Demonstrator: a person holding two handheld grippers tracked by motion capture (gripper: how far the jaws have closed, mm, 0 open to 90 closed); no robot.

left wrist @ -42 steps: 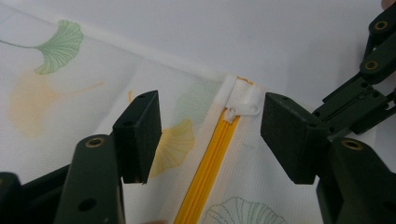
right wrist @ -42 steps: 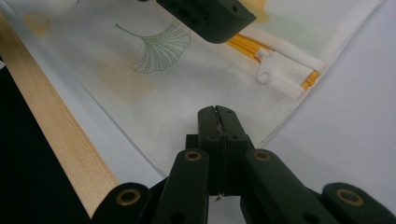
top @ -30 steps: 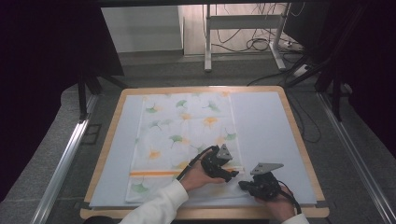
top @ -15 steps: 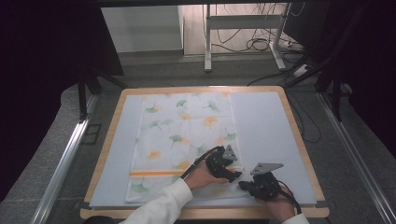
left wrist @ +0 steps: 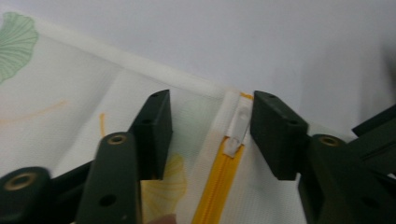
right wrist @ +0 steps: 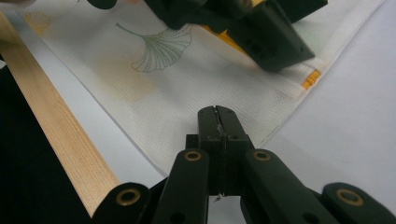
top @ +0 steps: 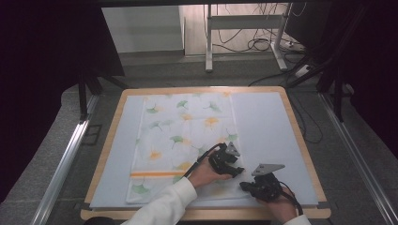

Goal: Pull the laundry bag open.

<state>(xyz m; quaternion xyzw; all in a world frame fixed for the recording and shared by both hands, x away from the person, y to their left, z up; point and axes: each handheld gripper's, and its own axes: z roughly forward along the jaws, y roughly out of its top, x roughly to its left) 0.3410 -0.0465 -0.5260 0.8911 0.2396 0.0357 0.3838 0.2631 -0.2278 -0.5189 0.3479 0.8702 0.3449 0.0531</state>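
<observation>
Lying flat on the grey mat (top: pixel 267 122), the leaf-print cloth bag (top: pixel 183 136) has its long side running away from the person, w/ the yellow zipper (left wrist: pixel 219 182) across the near end. The left gripper (left wrist: pixel 210 126) has jaws wide apart, one each side of the white zipper pull (left wrist: pixel 237 128), holding nothing. The right gripper (right wrist: pixel 218 122) is pinched tight on the cloth's near edge. No words to read.

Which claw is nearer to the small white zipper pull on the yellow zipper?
Left. The open left claw straddles the white zipper pull; the shut right claw pinches the cloth's edge, nearer the person.
</observation>
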